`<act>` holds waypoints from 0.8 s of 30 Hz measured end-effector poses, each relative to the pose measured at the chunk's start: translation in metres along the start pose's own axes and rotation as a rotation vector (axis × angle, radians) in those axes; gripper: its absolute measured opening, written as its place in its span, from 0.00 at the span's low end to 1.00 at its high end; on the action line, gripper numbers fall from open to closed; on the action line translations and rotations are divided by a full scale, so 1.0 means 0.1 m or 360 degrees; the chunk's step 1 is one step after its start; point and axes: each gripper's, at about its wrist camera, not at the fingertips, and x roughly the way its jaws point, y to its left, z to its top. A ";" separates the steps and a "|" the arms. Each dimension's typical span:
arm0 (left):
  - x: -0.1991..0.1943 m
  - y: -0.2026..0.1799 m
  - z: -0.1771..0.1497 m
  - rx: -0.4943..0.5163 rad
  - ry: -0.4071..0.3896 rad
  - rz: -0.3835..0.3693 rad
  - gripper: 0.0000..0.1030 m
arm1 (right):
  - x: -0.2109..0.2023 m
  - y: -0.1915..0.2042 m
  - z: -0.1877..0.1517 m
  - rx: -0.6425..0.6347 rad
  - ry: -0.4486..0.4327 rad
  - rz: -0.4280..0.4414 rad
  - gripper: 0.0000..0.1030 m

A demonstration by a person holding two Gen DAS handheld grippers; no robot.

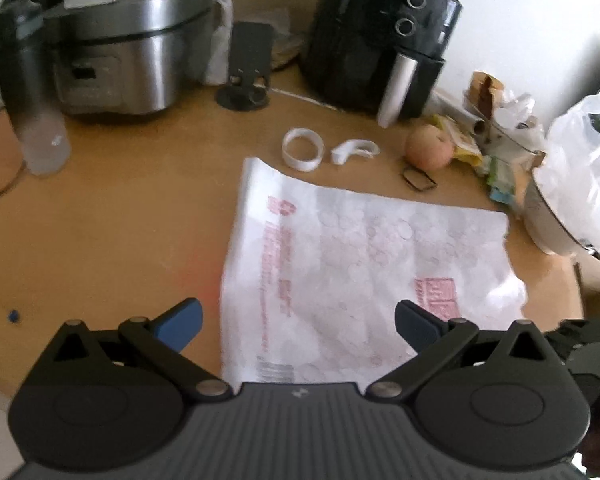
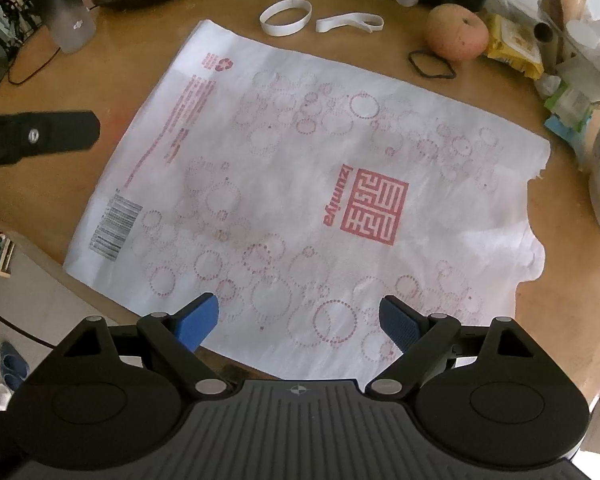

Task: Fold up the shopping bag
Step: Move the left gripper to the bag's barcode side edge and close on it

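The white plastic shopping bag with red dotted circles and a square red logo (image 2: 300,200) lies spread flat on the round wooden table (image 2: 112,92), its near edge by the table's rim, easy to reach. The right gripper (image 2: 298,322) hovers over that edge, fingers spread wide; the left gripper (image 1: 298,322), equally spread, hangs above the bag's left part. Two white paper loops (image 2: 286,18) and an apple (image 2: 456,32) sit beyond.
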 end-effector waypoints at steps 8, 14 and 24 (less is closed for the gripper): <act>0.13 -0.19 0.02 0.0090 0.0181 0.0073 1.00 | 0.02 -0.05 -0.01 0.0034 0.0031 0.0072 0.86; 0.27 0.16 -0.20 -0.0204 0.0309 -0.0081 1.00 | -0.02 -0.04 0.01 0.0035 0.0020 0.0049 0.86; 0.16 0.26 -0.10 -0.0202 0.0241 -0.0052 1.00 | -0.06 -0.06 0.17 0.0046 -0.0073 0.0144 0.86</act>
